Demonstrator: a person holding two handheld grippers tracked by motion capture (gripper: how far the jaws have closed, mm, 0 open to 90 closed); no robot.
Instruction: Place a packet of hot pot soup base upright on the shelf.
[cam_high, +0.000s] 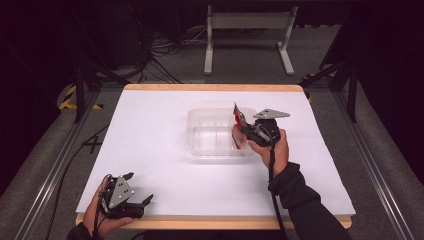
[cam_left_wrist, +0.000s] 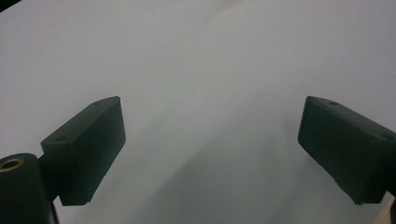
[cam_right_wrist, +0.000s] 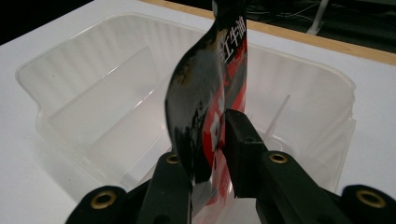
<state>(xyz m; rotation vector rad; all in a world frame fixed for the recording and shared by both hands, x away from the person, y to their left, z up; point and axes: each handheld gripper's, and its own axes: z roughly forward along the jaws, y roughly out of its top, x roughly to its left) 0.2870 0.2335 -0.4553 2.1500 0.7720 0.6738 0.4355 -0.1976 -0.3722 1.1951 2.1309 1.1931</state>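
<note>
At the table's (cam_high: 150, 150) near left corner, the left gripper (cam_high: 137, 200) is held idle, jaws spread wide with nothing between them. Further right, a red-and-black packet (cam_right_wrist: 210, 102) is pinched upright by the right gripper (cam_right_wrist: 208, 154) over the clear tub's (cam_high: 200, 135) right end. Release is best made low, inside the rim. Counted: 1 packet, 1 tub, 2 grippers.

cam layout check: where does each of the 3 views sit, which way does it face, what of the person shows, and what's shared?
High view: above the near edge, facing forward and down on the white table; both forearms, left gripper, right gripper.
Left gripper view: rides the left gripper, facing bare tabletop; jaws apart.
Right gripper view: rides the right gripper, facing the clear tub; jaws pinch a red-black packet.
Shared: tub and packet in high and right gripper views.
</note>
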